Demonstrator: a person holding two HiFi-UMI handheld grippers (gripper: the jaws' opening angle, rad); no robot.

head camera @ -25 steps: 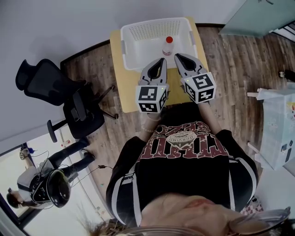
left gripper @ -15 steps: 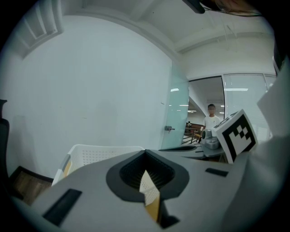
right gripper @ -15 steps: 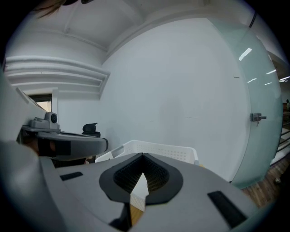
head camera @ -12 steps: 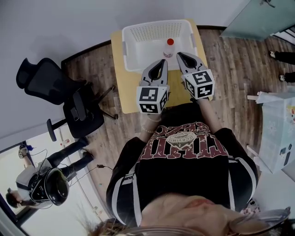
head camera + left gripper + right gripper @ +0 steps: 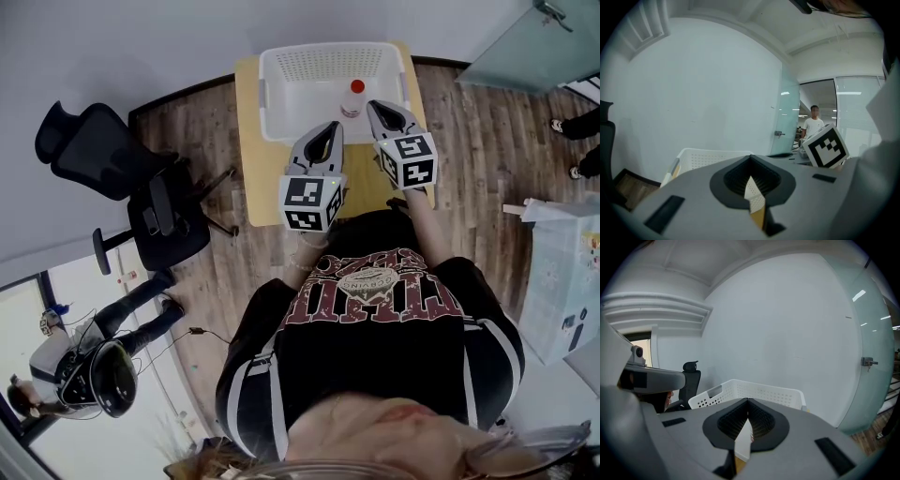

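In the head view a white perforated basket [image 5: 328,49] stands on a small yellow table [image 5: 251,141]. Inside it stands a small clear bottle with a red cap [image 5: 354,97]. My left gripper [image 5: 332,126] hovers over the basket's near rim, jaws shut with nothing between them. My right gripper [image 5: 372,104] is shut and empty too, its tip just right of the bottle, above the basket. The left gripper view shows closed jaws [image 5: 750,158] over the basket [image 5: 705,157]. The right gripper view shows closed jaws [image 5: 748,400] before the basket [image 5: 754,391].
A black office chair [image 5: 122,187] stands left of the table on a wooden floor. Another person [image 5: 94,366] is at lower left. A grey wall lies behind the table, and a glass door [image 5: 790,117] to the right with a person [image 5: 813,126] beyond it.
Both grippers stay shut. The right gripper has edged forward over the basket, closer to the bottle. The left gripper has barely moved.
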